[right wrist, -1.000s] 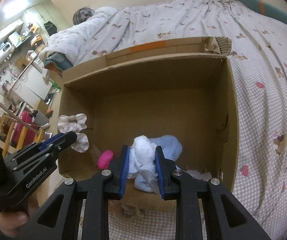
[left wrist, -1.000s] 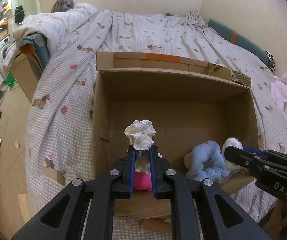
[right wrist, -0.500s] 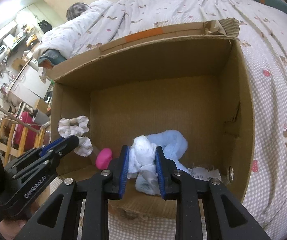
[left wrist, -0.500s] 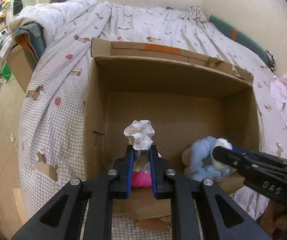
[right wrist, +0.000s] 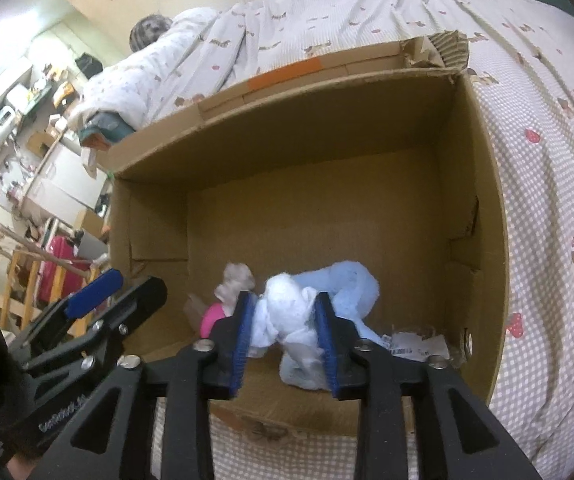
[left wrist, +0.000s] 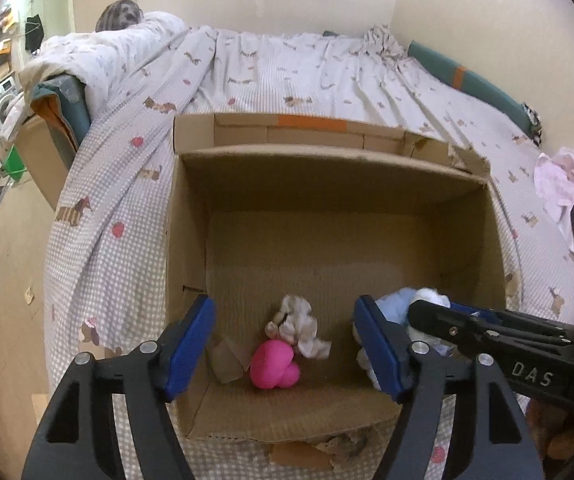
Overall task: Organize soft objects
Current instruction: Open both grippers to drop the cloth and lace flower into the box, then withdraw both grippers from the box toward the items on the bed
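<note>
Cream scrunchie (left wrist: 299, 328) lies in the box (left wrist: 191, 240) ahead of the spread-apart left gripper (left wrist: 285, 344); right gripper (right wrist: 285, 336) (clamped on white cloth (right wrist: 287, 312)) has yet to release.

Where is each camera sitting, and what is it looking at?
Left wrist view: sits on the left hand-held gripper, looking forward and down into the cardboard box on the bed; its own open fingers show, plus the right hand-held gripper reaching in.
Right wrist view: sits on the right hand-held gripper, looking into the same box; its fingers grip the white and blue soft toy, the left hand-held gripper beside it.
Both share the box, the pink toy and the cream scrunchie.
</note>
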